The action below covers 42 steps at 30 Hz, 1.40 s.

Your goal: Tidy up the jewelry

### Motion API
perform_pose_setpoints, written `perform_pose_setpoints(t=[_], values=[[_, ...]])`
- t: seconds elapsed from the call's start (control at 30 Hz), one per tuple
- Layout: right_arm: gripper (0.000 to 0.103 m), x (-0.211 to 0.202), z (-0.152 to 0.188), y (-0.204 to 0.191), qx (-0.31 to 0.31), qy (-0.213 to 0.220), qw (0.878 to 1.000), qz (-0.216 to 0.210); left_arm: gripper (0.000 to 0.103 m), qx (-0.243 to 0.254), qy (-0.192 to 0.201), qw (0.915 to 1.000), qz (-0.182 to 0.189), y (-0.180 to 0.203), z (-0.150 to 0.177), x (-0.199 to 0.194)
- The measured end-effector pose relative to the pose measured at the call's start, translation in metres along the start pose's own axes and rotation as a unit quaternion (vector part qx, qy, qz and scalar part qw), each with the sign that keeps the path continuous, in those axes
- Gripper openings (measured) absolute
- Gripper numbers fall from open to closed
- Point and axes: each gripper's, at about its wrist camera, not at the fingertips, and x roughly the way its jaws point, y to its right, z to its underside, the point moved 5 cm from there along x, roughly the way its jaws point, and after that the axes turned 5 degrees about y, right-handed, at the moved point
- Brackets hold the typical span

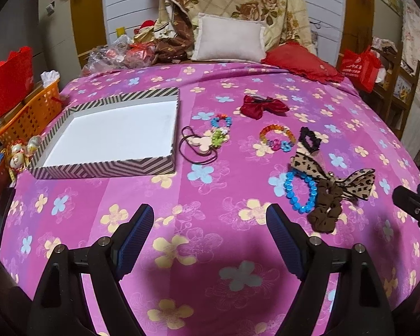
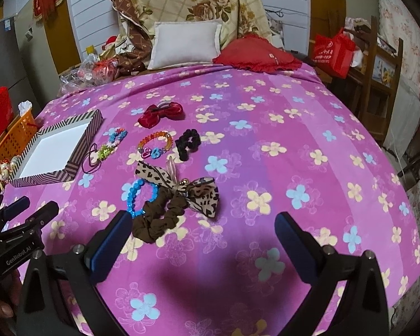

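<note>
A striped box [image 1: 103,168] with a white bare floor lies on the pink flowered bedspread; it also shows in the right wrist view [image 2: 70,165]. Hair accessories lie to its right: a red bow [image 1: 261,106] [image 2: 162,114], a rainbow bead bracelet [image 1: 277,138] [image 2: 155,144], a black scrunchie [image 1: 309,140] [image 2: 187,142], a blue bead bracelet [image 1: 299,193] [image 2: 134,196], a leopard bow on a brown scrunchie [image 1: 330,196] [image 2: 165,212], and flower hair ties [image 1: 210,137] [image 2: 106,148]. My left gripper [image 1: 210,224] is open and empty, near the bed's front. My right gripper [image 2: 203,232] is open and empty, just short of the brown scrunchie.
An orange basket [image 1: 30,114] and red bag [image 1: 11,81] stand left of the bed. Pillows [image 1: 229,39] and a red cushion [image 1: 299,61] lie at the head. A wooden chair with a red bag [image 2: 336,50] stands at the right.
</note>
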Motion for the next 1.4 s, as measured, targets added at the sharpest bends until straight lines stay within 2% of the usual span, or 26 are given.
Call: perform_pose_setpoints(t=[0.7,1.4], values=[[0.103,0.004,0.001,0.0,-0.007,-0.006,1.0,0.002,0.065,-0.017,-0.015,0.9995,0.02,0.001,0.008,0.007],[0.102,0.026,0.004,-0.007,-0.03,-0.025,0.999,0.001,0.065,-0.018,-0.04,0.9985,0.033,0.005,0.014,0.023]])
